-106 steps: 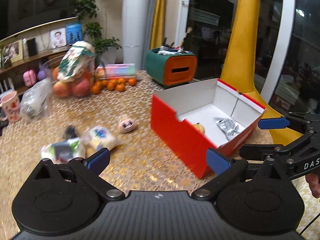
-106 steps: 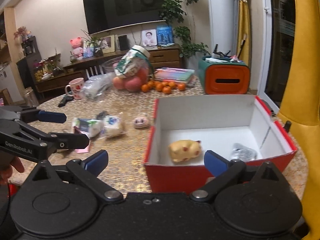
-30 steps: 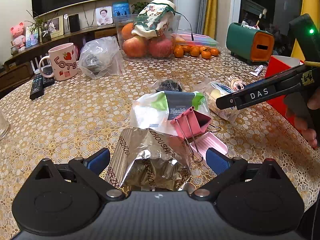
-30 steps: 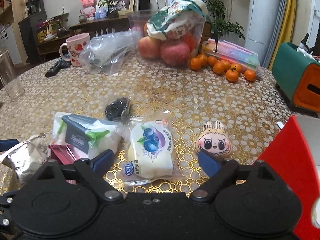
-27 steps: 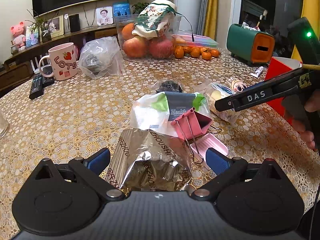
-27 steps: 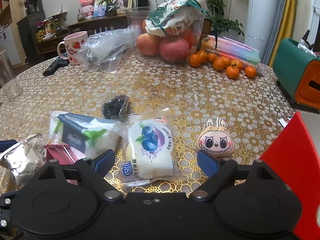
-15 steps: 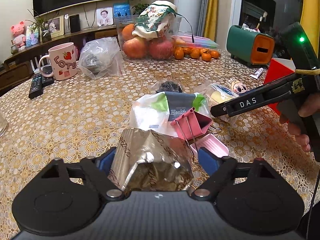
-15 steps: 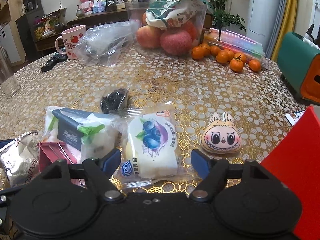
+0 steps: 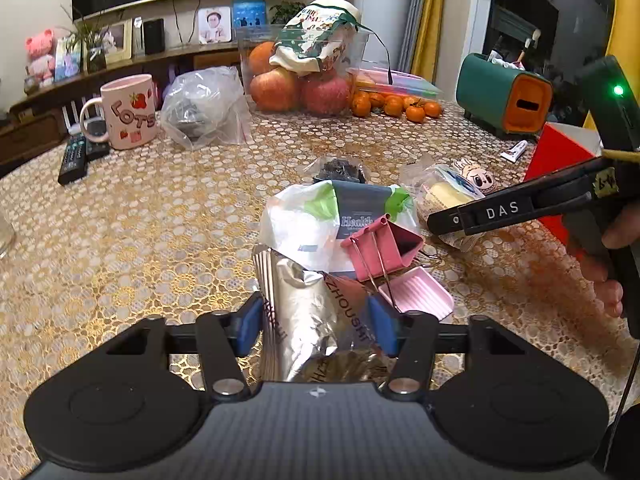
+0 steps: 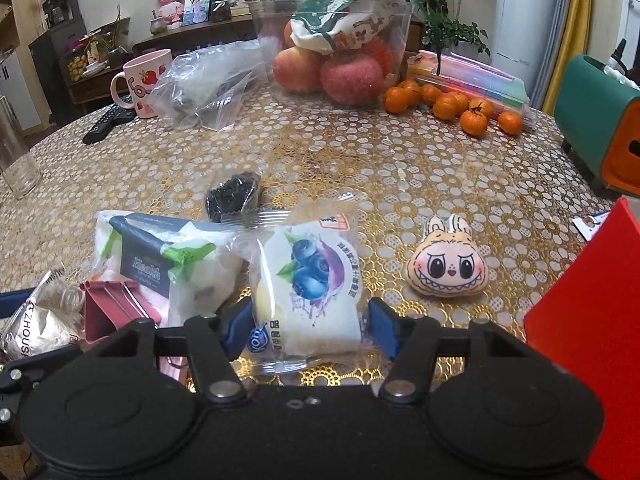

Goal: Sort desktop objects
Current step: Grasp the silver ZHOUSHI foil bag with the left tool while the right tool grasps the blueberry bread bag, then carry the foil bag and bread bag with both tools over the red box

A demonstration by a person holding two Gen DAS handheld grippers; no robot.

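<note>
My left gripper (image 9: 318, 322) is shut on a silver foil packet (image 9: 308, 308) that rests on the table. Behind it lie a pink binder clip (image 9: 384, 246), a pink lid (image 9: 416, 294) and a white tissue pack (image 9: 320, 216). My right gripper (image 10: 306, 326) has closed onto a blueberry bread packet (image 10: 308, 280), with both pads touching its sides. A small plush monster face (image 10: 448, 266) lies to its right, a dark wrapped snack (image 10: 232, 196) behind. The red box (image 10: 588, 320) stands at the right edge.
A pink mug (image 9: 128, 110), remotes (image 9: 78, 154), a clear bag (image 9: 204, 106), a tub of apples (image 10: 332, 32), small oranges (image 10: 452, 106) and a green-orange container (image 9: 504, 94) fill the far table. A glass (image 10: 16, 160) stands at left.
Both grippers swung from the red box to the pile, came down and narrowed: the left onto the foil packet, the right onto the blueberry bread packet.
</note>
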